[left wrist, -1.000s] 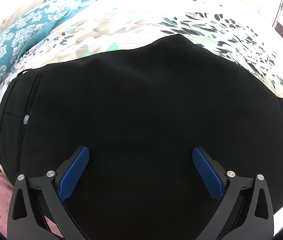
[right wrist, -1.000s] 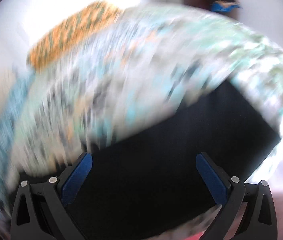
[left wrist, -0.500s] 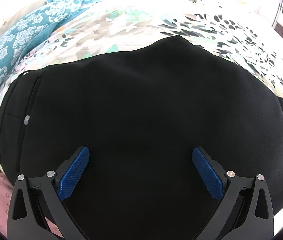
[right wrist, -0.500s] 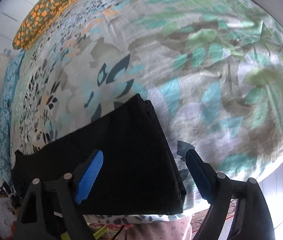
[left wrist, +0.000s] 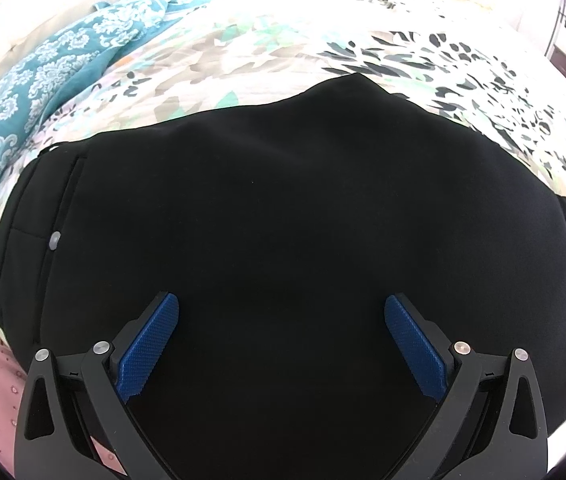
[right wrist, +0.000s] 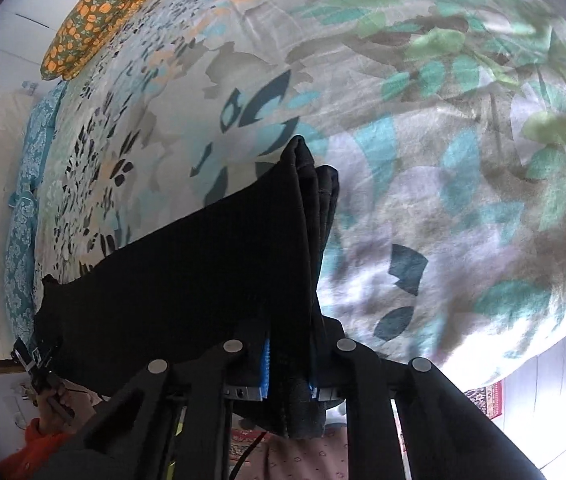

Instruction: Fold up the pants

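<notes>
the black pants (left wrist: 283, 208) lie on the bed (right wrist: 423, 128), on a leaf-print bedspread, near the bed's front edge. they look already doubled lengthwise, one leg stacked on the other, since the right wrist view shows several layered hems at the leg end. so the first fold seems done, and what is left, as i judge it, is bringing the leg end over toward the waist and perhaps one more fold after that.

the right hand-held gripper (right wrist: 287, 372) is clamped on the leg end of the pants, with a thick bunch of black cloth squeezed between its blue pads and some fabric hanging below them. the left hand-held gripper (left wrist: 281, 344) hovers over the wider waist part with its jaws spread well apart and nothing between them; a small grey button (left wrist: 55, 240) and a pocket seam show toward the left of that view.

for room: the bedspread past the pants is bare of other things across a wide stretch, so the leg end has free space to swing over. a teal patterned cloth (left wrist: 39, 80) lies along the far left side, and an orange flowered pillow (right wrist: 95, 12) sits at the far end, both well apart from the pants. the tight side is the bed's front edge, just beside the near hem, where cloth could slip off.
</notes>
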`<control>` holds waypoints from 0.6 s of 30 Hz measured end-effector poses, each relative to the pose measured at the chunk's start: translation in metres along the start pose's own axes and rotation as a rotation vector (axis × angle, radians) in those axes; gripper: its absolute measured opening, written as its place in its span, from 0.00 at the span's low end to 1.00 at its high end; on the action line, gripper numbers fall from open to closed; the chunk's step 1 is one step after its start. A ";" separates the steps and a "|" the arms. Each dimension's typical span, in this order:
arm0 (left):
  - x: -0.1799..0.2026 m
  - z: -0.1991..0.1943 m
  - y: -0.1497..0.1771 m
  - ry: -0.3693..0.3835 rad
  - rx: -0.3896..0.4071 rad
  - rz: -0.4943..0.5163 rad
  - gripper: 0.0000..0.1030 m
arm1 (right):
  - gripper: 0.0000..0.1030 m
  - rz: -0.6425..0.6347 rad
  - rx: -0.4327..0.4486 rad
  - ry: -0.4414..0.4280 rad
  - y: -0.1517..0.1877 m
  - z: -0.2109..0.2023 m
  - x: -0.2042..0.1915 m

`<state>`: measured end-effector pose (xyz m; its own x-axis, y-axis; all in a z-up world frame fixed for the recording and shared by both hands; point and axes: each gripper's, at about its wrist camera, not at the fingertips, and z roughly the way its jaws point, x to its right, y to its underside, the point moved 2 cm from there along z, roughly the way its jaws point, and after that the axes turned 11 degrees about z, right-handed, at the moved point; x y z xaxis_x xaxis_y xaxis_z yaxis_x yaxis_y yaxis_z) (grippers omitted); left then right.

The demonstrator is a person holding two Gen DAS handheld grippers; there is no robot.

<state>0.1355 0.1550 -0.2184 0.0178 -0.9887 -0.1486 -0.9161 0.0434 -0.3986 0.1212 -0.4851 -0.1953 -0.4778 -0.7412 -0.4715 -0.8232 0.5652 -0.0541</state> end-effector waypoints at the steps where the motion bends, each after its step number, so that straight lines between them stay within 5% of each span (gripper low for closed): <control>1: 0.000 0.000 0.000 0.001 -0.003 -0.001 1.00 | 0.14 -0.003 0.008 -0.041 0.004 -0.005 -0.007; 7: -0.002 -0.001 -0.004 0.026 -0.030 -0.029 0.99 | 0.14 -0.044 0.002 -0.383 0.048 -0.022 -0.086; 11: -0.011 -0.008 -0.007 0.109 -0.009 -0.095 0.99 | 0.14 -0.083 -0.087 -0.600 0.091 0.009 -0.168; 15: -0.026 -0.017 -0.009 0.176 0.033 -0.170 0.99 | 0.14 -0.126 -0.215 -0.751 0.140 0.065 -0.259; 18: -0.034 -0.024 -0.012 0.182 0.067 -0.189 0.99 | 0.14 -0.195 -0.290 -0.771 0.180 0.112 -0.322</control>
<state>0.1360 0.1850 -0.1875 0.1080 -0.9894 0.0968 -0.8746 -0.1409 -0.4640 0.1618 -0.1042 -0.1521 -0.0630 -0.3020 -0.9512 -0.9655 0.2597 -0.0185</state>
